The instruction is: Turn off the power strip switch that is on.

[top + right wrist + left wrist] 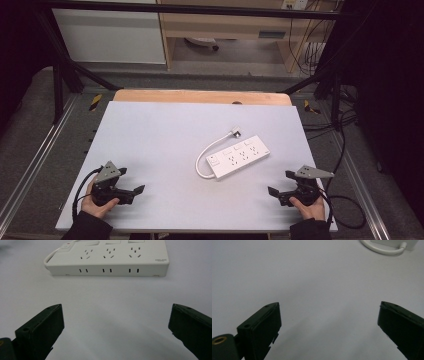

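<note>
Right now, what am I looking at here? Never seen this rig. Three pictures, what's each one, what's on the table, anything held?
No robot arm here: a person holds a hand-held two-jaw tool in each hand. The high view looks down on the table from above the person's side. There the left gripper sits near the bottom left corner and the right gripper near the bottom right.

The other two pictures come from cameras riding on the grippers, looking along their black jaws. In both, the jaws stand wide apart over bare table, so nothing is held.

On the table lies a white power strip with its white cable looped round to a plug. The right gripper view faces the strip's long side; the left gripper view catches the cable's loop at its top edge.
</note>
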The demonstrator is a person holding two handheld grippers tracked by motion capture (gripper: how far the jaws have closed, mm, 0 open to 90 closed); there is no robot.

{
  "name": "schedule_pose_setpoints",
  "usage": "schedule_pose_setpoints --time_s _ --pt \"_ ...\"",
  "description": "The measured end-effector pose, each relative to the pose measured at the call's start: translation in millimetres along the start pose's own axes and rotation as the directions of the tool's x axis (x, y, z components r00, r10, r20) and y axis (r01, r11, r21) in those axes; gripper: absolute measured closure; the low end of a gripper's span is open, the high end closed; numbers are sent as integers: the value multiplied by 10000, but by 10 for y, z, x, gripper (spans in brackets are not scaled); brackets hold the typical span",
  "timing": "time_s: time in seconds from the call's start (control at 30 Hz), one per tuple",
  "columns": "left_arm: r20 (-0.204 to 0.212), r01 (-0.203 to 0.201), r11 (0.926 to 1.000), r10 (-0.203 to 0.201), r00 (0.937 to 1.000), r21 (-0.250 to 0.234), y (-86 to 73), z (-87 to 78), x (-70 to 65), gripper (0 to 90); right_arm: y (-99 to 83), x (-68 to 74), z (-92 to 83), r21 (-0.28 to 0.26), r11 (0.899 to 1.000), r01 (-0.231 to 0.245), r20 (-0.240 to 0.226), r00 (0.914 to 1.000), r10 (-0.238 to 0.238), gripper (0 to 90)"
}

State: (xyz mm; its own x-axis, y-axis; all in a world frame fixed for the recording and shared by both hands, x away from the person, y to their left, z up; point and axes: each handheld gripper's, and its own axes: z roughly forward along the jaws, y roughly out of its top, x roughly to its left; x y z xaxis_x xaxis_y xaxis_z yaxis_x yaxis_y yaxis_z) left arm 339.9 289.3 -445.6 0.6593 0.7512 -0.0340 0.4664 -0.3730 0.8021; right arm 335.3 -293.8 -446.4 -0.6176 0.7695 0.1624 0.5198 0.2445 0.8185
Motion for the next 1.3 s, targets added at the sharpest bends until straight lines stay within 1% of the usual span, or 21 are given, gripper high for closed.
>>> schedule_pose_setpoints --time_s 0.2,0.3,0.33,0.47,0.5,0.53,0.77,0.83,0.97,1.3 --pt "-41 35 10000 -35 10000 -14 -4 -14 0 53 -1 12 4 -6 10000 56 14 10000 -56 7" --pt "-3 -45 10000 45 10000 -32 3 -6 -8 53 -1 19 17 73 9999 84 36 10000 -84 7" --pt "-5 -8 10000 8 10000 -16 2 0 -9 53 -2 20 22 102 9999 81 65 9999 -81 7" --pt "-54 -14 10000 14 10000 36 -4 1 -9 53 3 28 24 94 9999 126 19 9999 -126 7" --pt "-49 -1 10000 1 10000 21 -3 -1 -11 53 6 36 24 99 9999 80 -4 10000 -80 7" --pt "-39 -25 10000 25 10000 -14 0 -5 -12 53 7 35 26 92 9998 161 25 9999 -161 7" --pt "-89 0 10000 0 10000 -24 1 -7 -7 53 11 45 32 121 9998 175 36 9998 -175 7" --pt "-97 -47 10000 47 9999 -34 4 -9 -12 52 14 54 37 109 9998 157 14 9999 -157 7" --pt "-108 -47 10000 46 9999 -45 5 -9 -12 52 26 76 56 156 9995 277 -43 9996 -277 7" --pt "-190 -26 10000 24 9998 -95 6 -18 -7 53 42 106 78 184 9995 263 -44 9996 -263 7"
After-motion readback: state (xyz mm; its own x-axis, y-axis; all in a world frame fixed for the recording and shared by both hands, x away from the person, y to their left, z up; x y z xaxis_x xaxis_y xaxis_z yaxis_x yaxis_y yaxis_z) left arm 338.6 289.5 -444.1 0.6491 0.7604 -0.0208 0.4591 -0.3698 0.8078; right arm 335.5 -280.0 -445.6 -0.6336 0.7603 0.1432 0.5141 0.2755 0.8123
